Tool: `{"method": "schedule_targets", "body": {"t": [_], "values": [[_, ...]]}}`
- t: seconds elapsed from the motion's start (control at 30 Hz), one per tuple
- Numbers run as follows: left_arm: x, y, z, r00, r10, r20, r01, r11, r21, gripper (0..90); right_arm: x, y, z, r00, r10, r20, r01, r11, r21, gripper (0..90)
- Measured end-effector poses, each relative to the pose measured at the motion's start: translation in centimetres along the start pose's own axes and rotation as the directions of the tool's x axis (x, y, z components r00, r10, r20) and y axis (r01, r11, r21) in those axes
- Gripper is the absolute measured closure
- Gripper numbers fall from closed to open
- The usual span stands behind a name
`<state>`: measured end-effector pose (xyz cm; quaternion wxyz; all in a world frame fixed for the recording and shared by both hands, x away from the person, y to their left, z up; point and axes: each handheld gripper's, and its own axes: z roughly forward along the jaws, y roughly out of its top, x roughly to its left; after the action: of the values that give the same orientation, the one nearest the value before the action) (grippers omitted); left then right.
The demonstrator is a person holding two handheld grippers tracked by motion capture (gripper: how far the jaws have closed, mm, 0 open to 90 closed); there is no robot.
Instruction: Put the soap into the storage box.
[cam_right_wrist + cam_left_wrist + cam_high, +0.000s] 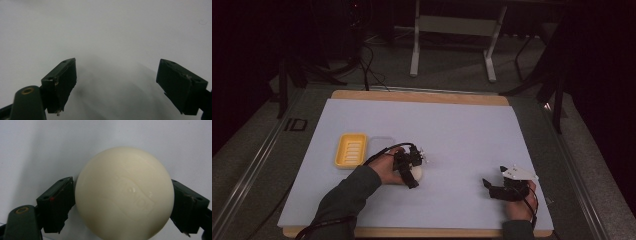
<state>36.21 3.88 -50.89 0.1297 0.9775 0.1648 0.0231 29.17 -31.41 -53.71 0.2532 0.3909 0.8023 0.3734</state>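
Item: cream soap, round, embossed. My left gripper has a black pad touching each side of it; the high view places both on the white surface, right of a yellow dish. My right gripper: fingers spread wide, nothing between them, low over bare surface.

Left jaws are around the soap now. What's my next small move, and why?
Probably lift it a little. In the left gripper view both jaws sit against the soap's sides, so the left gripper seems to have it. The yellow dish lies close by.
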Motion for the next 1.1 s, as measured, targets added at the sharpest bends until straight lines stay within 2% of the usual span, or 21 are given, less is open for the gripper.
{"method": "schedule_targets", "body": {"t": [0.23, 0.37, 0.7, 0.93, 1.1], "values": [[-0.1, 0.8, 0.0, 0.9996, 0.027, 0.003, -0.027, 0.9982, 0.054, 16.6, 0.0, 0.0, 0.0, 1.0, -0.001, 0.0, 0.001, 1.0, 0.001, 16.5], [-0.1, 1.0, 0.0, 0.9993, 0.036, 0.007, -0.037, 0.9972, 0.064, 18.1, 0.0, 0.0, 0.0, 1.0, 0.001, -0.001, -0.001, 1.0, 0.002, 16.5], [0.0, 1.7, -0.1, 0.9986, 0.052, 0.015, -0.053, 0.9904, 0.127, 21.5, 0.0, 0.0, 0.0, 1.0, 0.0, -0.001, 0.0, 1.0, 0.001, 16.5], [0.0, 2.0, -0.1, 0.9985, 0.053, 0.016, -0.055, 0.9869, 0.151, 24.3, 0.0, 0.0, 0.0, 1.0, 0.0, -0.001, 0.0, 1.0, 0.0, 16.5], [-0.1, 2.1, -0.2, 0.9964, 0.085, 0.011, -0.085, 0.9839, 0.157, 24.5, 0.0, 0.0, 0.0, 1.0, 0.001, -0.002, -0.001, 1.0, -0.001, 16.5]]}}
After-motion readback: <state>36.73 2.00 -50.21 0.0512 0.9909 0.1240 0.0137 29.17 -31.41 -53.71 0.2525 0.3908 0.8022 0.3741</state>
